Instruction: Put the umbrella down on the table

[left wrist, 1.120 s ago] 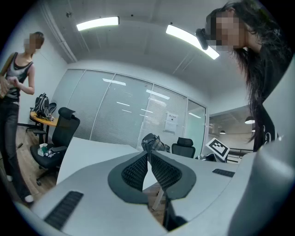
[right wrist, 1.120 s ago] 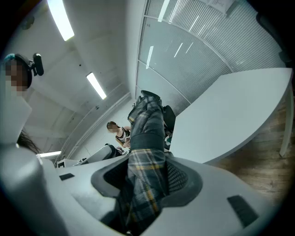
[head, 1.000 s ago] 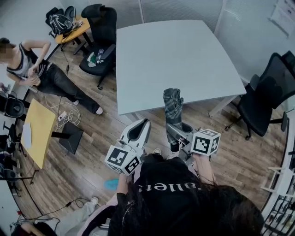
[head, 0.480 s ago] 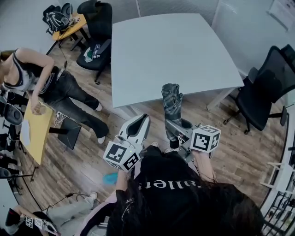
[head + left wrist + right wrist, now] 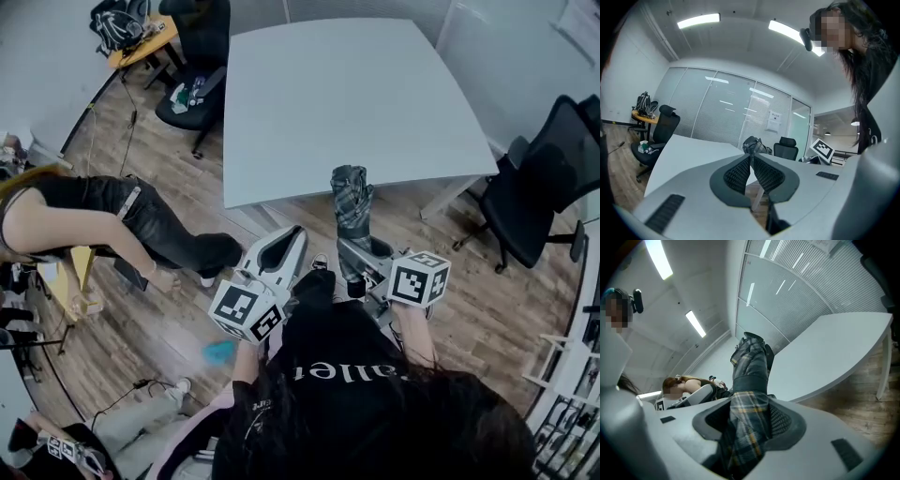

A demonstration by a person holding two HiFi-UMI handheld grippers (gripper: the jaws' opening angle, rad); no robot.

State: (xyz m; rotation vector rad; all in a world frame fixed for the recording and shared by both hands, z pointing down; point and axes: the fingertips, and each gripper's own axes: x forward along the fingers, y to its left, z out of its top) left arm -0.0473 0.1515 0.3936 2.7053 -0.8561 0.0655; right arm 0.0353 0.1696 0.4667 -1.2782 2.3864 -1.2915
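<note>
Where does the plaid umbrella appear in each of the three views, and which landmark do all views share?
Head view: the umbrella stands upright just below centre, its top at the table's near edge.
Left gripper view: the umbrella's top shows at centre, beyond the shut left tool.
Right gripper view: the umbrella fills the centre, clamped in the right tool.
Shared landmark: the white table.

The umbrella (image 5: 749,399) is cut off at its lower end by the right gripper view's bottom edge. In the head view, clutter (image 5: 186,94) on the far chair (image 5: 172,111) is too small to identify.
</note>
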